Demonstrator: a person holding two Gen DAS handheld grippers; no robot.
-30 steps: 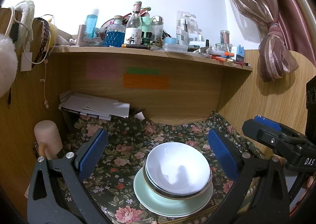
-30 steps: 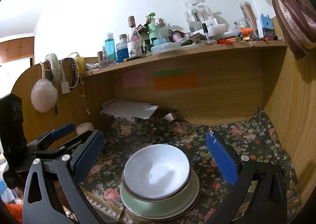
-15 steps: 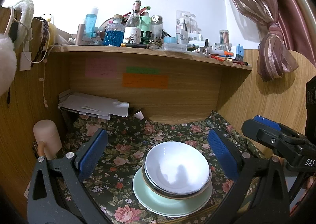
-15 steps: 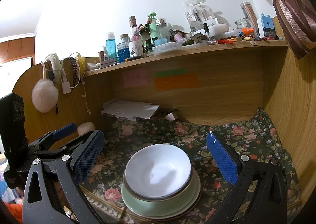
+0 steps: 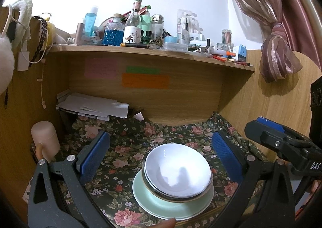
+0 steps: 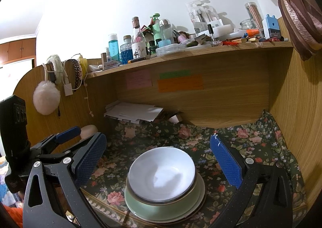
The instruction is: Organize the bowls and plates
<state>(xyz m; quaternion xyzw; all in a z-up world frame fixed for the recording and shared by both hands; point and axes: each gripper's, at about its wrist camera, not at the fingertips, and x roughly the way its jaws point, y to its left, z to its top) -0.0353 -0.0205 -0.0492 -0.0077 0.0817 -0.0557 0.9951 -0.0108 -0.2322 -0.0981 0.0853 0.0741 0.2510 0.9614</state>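
White bowl (image 5: pixel 178 169) nested on a rimmed dish atop the green plate (image 5: pixel 161 205), stacked near the front of the floral surface (image 5: pixel 124 147). Barely any shift over the last second. Left gripper (image 5: pixel 161 157) and right gripper (image 6: pixel 159 159) both spread, empty, hovering. Stack probably finished.

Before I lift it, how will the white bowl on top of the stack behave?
The white bowl looks glazed, so probably slippery between pads and breakable. It sits loose in another bowl on the green plate, so pushing may slide the stack over the floral cloth.
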